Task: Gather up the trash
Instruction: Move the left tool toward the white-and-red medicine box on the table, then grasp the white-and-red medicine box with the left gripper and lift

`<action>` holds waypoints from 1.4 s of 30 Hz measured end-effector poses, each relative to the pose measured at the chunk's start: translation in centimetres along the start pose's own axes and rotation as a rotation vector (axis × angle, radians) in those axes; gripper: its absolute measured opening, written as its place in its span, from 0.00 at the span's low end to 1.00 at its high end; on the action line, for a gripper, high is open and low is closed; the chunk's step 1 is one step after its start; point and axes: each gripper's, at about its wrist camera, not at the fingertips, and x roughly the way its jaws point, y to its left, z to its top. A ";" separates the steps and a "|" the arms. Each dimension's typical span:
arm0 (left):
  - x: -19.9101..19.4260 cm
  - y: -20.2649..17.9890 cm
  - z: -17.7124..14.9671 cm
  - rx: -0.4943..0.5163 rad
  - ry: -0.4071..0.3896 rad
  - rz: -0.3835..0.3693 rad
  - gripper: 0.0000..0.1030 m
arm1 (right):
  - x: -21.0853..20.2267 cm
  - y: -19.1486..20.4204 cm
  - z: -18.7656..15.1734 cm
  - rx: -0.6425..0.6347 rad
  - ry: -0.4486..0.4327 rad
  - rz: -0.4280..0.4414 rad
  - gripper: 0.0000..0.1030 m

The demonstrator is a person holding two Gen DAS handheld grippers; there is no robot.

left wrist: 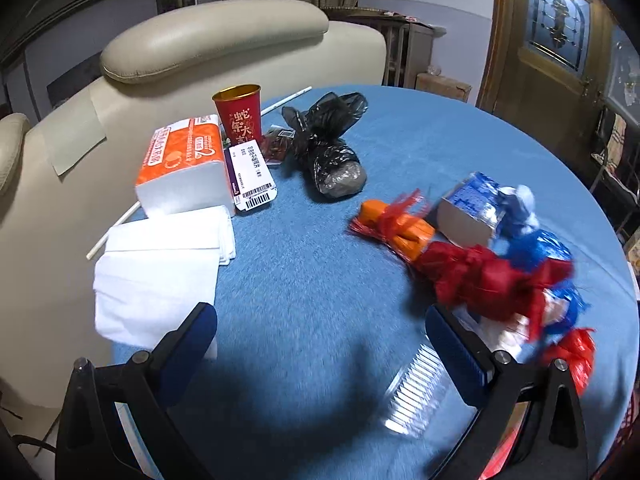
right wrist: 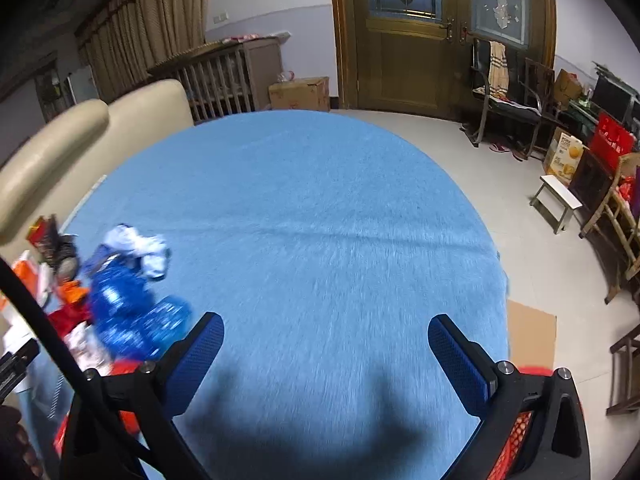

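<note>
Trash lies on a round table with a blue cloth (left wrist: 312,240). In the left wrist view my left gripper (left wrist: 320,324) is open above the cloth, nothing between its fingers. Ahead of it lie a knotted black plastic bag (left wrist: 332,152), an orange packet with red netting (left wrist: 394,226), a blue-and-white carton (left wrist: 474,208), crumpled red wrapping (left wrist: 480,280) and blue foil wrappers (left wrist: 536,246). A clear ribbed plastic cup (left wrist: 418,390) lies by the right finger. My right gripper (right wrist: 326,332) is open over bare cloth (right wrist: 320,220); the blue wrappers (right wrist: 124,300) sit to its left.
At the table's left stand a red paper cup (left wrist: 239,114), an orange tissue pack (left wrist: 184,164), a labelled card (left wrist: 252,178), loose white tissues (left wrist: 160,272) and a straw (left wrist: 286,98). A beige sofa (left wrist: 160,64) stands behind. Chairs (right wrist: 504,100), a stool (right wrist: 556,200) and boxes stand on the floor at right.
</note>
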 end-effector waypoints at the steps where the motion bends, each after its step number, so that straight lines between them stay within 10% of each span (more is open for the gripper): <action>1: -0.5 0.0 -0.2 0.001 -0.004 -0.007 1.00 | -0.9 0.0 -0.6 0.001 -0.004 0.017 1.00; 24: -7.4 -6.1 -6.0 0.309 -0.056 -0.339 1.00 | -7.2 -1.8 -8.2 0.070 -0.018 0.106 1.00; 42: -2.9 -10.3 -7.3 0.506 0.054 -0.365 1.00 | -6.5 -2.9 -8.9 0.103 0.007 0.100 1.00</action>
